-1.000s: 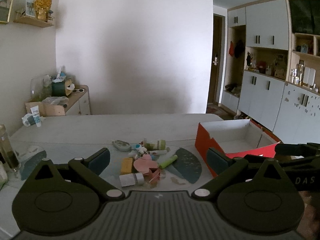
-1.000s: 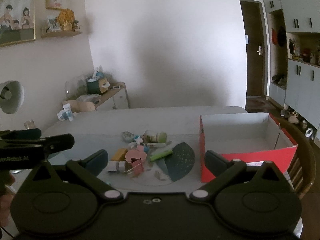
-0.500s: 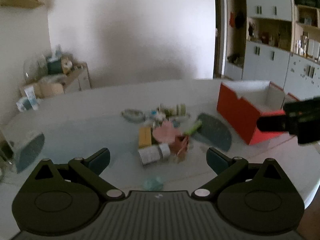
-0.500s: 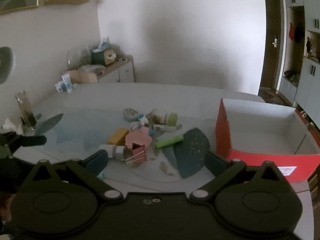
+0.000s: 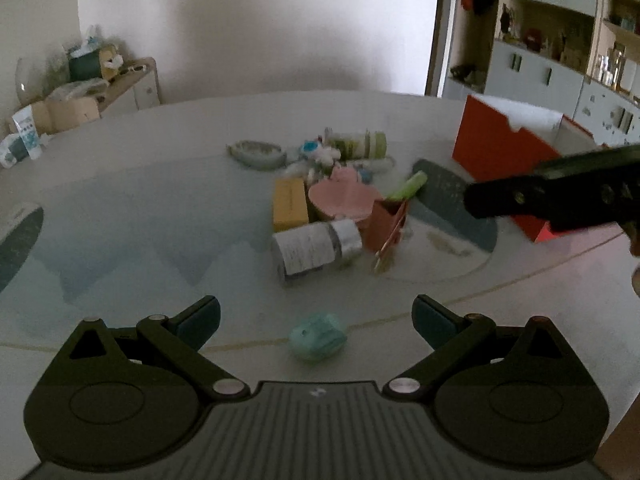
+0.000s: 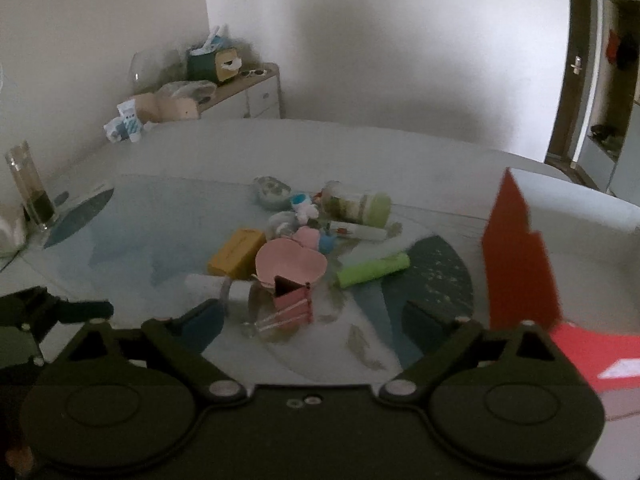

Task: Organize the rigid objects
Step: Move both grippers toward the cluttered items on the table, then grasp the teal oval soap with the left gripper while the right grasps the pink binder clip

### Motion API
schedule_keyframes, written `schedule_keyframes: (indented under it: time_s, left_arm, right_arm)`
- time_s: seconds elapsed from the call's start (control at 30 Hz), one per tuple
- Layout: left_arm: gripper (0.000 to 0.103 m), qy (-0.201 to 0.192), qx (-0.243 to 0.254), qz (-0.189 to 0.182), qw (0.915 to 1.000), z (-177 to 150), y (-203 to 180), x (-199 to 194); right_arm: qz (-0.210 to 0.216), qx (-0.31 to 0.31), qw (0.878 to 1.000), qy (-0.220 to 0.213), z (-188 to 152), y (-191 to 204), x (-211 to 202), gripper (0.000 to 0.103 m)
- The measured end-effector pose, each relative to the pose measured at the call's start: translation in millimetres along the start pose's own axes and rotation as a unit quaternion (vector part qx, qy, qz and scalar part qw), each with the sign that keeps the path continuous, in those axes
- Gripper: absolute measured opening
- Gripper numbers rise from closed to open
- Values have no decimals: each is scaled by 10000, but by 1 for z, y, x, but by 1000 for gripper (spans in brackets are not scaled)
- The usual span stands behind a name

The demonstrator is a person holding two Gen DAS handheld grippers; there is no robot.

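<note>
Both grippers open over one clutter pile, nothing held.

My left gripper has its fingers spread wide and empty, one small teal plastic object on the pale tabletop between them. My right gripper has just been closing slightly, still wide, nothing gripped. Pile ahead: one yellow rectangular box, one pink heart-shaped dish, one pink binder clip, one green tube, one white-labelled silver-capped bottle. One red cardboard box stands to the right.
</note>
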State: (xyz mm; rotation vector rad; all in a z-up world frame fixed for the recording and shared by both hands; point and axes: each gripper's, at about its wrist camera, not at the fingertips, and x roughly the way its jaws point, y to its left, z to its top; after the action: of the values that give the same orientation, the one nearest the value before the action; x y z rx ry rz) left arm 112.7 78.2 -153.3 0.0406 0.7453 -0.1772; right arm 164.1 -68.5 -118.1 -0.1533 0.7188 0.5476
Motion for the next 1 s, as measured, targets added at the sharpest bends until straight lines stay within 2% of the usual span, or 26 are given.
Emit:
schedule_keyframes:
  time_s: [0.13, 0.2, 0.4, 0.53, 0.63, 0.87, 1.0]
  left_arm:
    - [102, 72, -25, -162, 9998, -3, 6, 9]
    - [102, 104, -72, -269, 9996, -3, 9, 14]
    - [91, 215, 139, -327, 9991, -5, 9, 27]
    - [78, 253, 275, -417, 9984, -4, 10, 33]
    - [61, 380, 345, -506, 9974, -4, 12, 40]
    - [46, 533, 638, -709, 9940, -6, 13, 43]
    - [39, 529, 791, -815, 9921, -8, 12, 42]
  right_arm:
    - [-53, -99, 9998, 182, 4, 5, 24, 84]
    - [-62, -104, 9996, 264, 6, 7, 34, 82]
    - [-86, -106, 9990, 424, 10, 12, 58, 76]
    - [-144, -138, 9985, 518, 12, 14, 69, 71]
    - [-144, -119, 9981, 582, 12, 15, 75, 68]
    - [-137, -87, 9974, 705, 11, 19, 85, 58]
    - [-143, -32, 9971, 749, 10, 18, 87, 47]
